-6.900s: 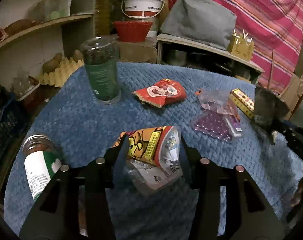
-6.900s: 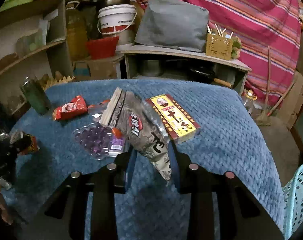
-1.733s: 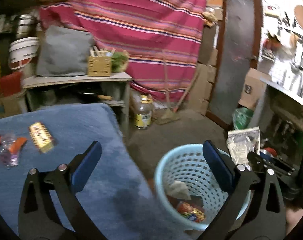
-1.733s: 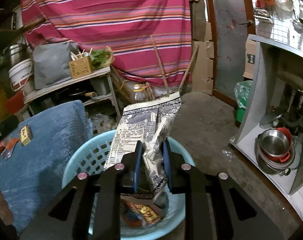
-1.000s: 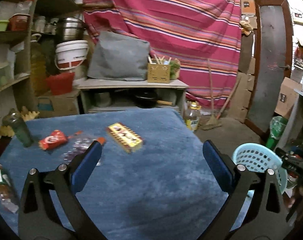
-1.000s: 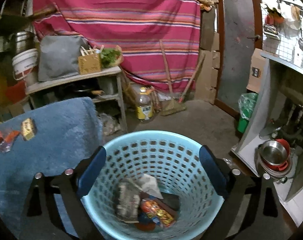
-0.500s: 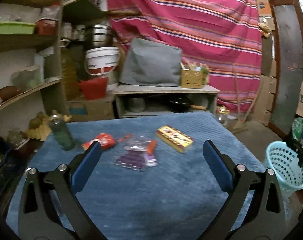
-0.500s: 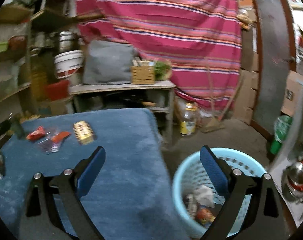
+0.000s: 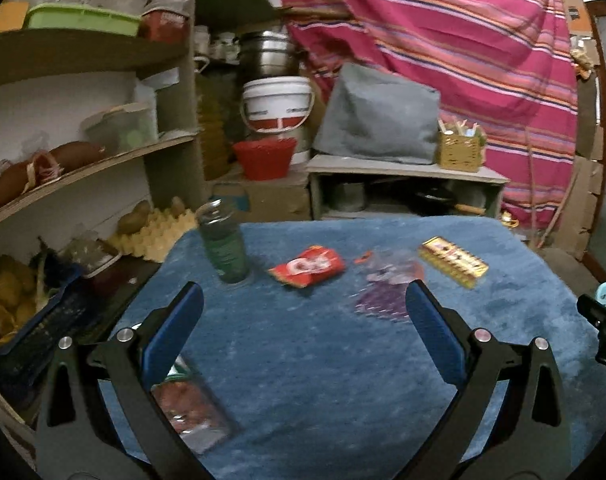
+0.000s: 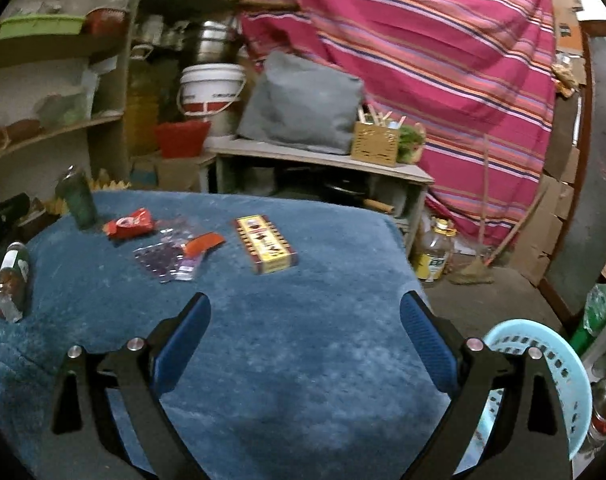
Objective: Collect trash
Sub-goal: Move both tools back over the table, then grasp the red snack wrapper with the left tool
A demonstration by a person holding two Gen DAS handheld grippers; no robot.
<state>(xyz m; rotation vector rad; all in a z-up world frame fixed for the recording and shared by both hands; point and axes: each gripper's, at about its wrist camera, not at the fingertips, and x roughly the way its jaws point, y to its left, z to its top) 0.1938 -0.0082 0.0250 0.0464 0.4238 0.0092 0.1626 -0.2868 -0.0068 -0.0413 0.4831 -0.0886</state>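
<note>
Both claws, left [image 9: 303, 332] and right [image 10: 305, 332], are wide apart and hold nothing; the trash lies ahead of them on the blue cloth [image 10: 323, 280]: a red packet [image 9: 308, 266], a clear purple bag [image 10: 171, 258] and a yellow box [image 10: 266, 245]. The bag is thin and flat, so I think a claw can slip off it or pinch the cloth, and the green bottle [image 9: 223, 246] just left of the packet can be knocked over. The basket [image 10: 559, 364] is low at the right of the right claw, and its inside is hidden here.
</note>
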